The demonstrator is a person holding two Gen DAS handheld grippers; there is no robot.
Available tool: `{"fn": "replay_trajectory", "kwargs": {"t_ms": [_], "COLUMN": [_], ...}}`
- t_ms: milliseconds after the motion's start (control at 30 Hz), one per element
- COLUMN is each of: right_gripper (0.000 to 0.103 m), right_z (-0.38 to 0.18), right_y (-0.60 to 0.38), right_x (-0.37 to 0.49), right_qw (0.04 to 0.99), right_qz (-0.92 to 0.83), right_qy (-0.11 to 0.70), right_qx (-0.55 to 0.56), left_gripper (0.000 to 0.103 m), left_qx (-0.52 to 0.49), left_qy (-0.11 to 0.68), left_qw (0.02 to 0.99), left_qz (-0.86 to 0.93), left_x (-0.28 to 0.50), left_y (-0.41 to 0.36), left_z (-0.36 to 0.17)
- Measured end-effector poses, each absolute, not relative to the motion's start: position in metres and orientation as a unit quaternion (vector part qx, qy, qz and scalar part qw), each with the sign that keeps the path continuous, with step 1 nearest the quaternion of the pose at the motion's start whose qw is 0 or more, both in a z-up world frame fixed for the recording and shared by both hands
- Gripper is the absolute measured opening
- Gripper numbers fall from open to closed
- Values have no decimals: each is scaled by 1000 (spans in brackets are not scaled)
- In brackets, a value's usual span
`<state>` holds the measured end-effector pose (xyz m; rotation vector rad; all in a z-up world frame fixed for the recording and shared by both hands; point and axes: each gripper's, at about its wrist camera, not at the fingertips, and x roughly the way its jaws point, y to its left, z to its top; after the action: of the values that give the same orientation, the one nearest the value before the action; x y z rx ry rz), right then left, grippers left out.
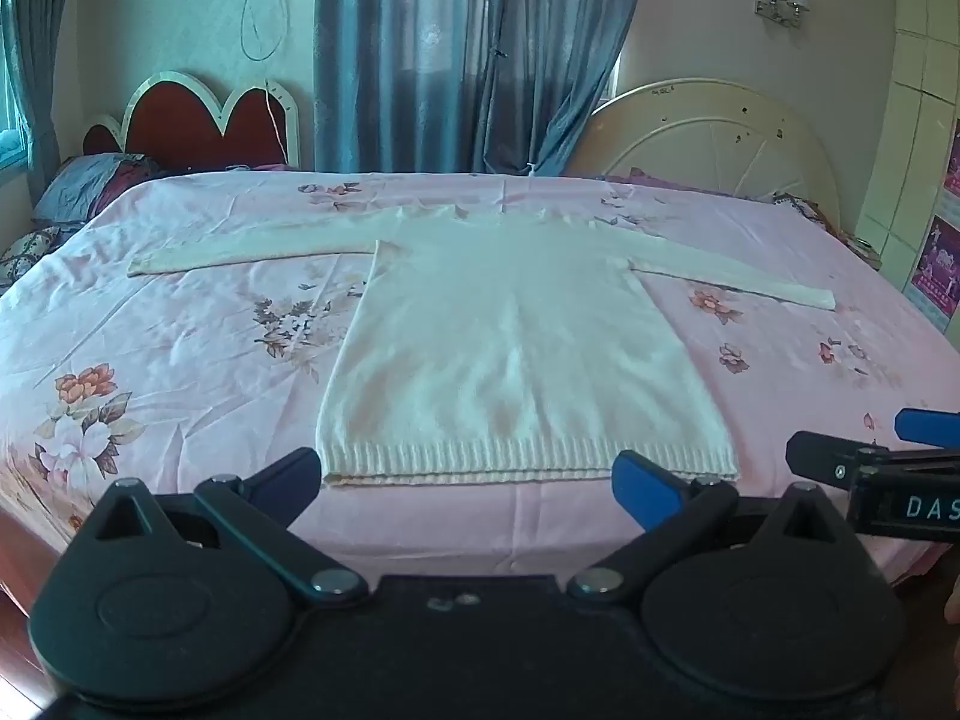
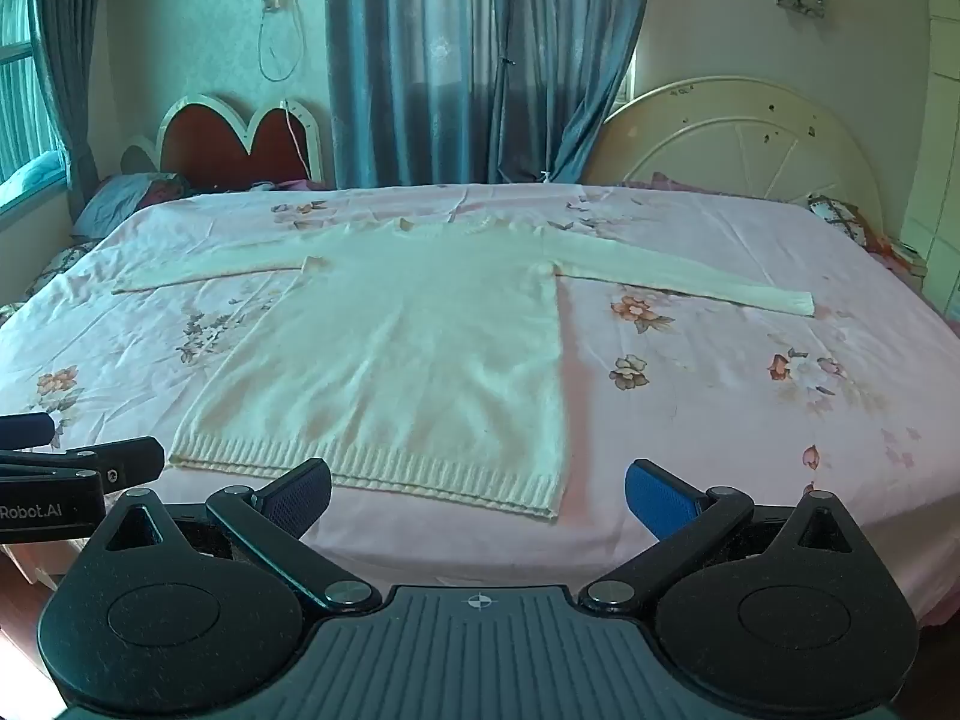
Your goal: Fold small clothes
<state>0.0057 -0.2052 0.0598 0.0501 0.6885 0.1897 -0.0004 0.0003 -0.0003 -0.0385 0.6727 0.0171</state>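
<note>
We see a cream knit sweater lying flat on the bed, sleeves stretched out sideways, ribbed hem nearest us. Our left hand-held gripper and right hand-held gripper both stand wide apart, holding nothing, just short of the hem. Lettering reads "DAS" and "Robot.AI".

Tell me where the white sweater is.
The sweater lies flat on the pink floral bedsheet, sleeves spread, its ribbed hem nearest both open grippers.
</note>
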Motion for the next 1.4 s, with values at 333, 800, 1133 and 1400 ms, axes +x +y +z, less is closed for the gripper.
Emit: {"fn": "replay_trajectory", "kwargs": {"t_ms": [333, 800, 1133, 1400], "right_gripper": [103, 103, 103, 103], "right_z": [60, 65, 70, 69], "right_y": [-206, -206, -205, -206], "right_x": [3, 2, -1, -1], "right_qw": [937, 938, 939, 939], "right_qz": [93, 89, 88, 88], "right_qy": [335, 334, 330, 330], "right_qx": [31, 33, 32, 32], "left_gripper": [103, 103, 103, 103], "left_qx": [-15, -10, -10, -9], "left_qy": [329, 325, 323, 321], "left_qw": [944, 946, 946, 947], "left_qz": [10, 4, 4, 6], "left_x": [1, -1, -1, -2], "left_y": [-1, 2, 2, 2], "left_z": [-1, 4, 5, 8]}}
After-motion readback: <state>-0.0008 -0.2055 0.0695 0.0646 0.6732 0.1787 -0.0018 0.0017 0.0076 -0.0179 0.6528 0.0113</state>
